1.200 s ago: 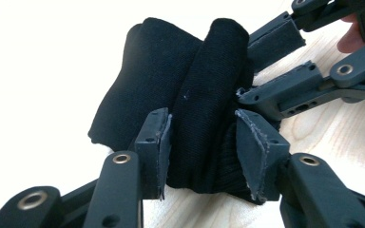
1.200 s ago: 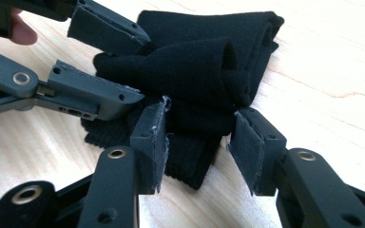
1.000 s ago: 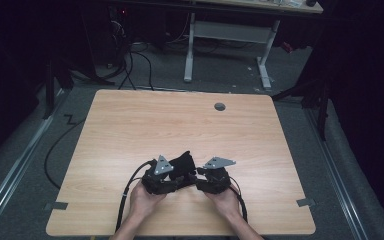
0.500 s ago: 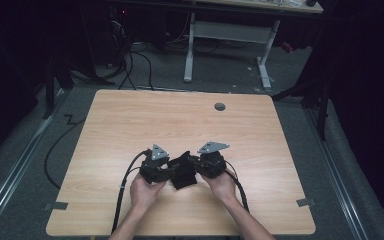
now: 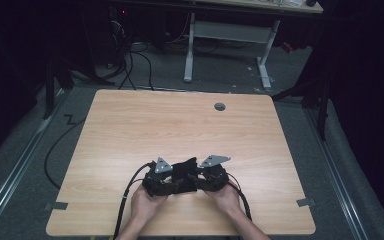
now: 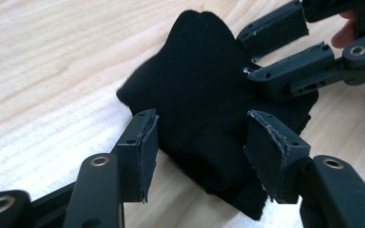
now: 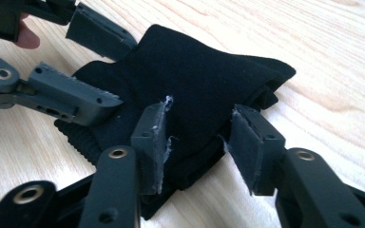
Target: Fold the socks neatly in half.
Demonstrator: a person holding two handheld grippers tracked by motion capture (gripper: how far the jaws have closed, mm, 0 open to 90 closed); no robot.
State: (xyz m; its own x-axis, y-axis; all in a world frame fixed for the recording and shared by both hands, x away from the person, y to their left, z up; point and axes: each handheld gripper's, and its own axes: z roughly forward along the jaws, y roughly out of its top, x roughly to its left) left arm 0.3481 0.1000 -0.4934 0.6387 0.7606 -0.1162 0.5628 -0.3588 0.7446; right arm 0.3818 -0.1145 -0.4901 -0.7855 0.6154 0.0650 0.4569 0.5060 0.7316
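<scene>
A bunched black cloth [image 5: 184,175] lies on the wooden table [image 5: 130,130] near the middle of its near edge. The left gripper [image 6: 199,142] and the right gripper [image 7: 197,140] flank it, each with jaws spread around the fabric, not clamped.

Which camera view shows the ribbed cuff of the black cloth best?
The right gripper view: ribbing shows on the black cloth at its lower left edge. The left gripper view shows only a hint near the bottom; in the high view the cloth is a small dark shape.
</scene>
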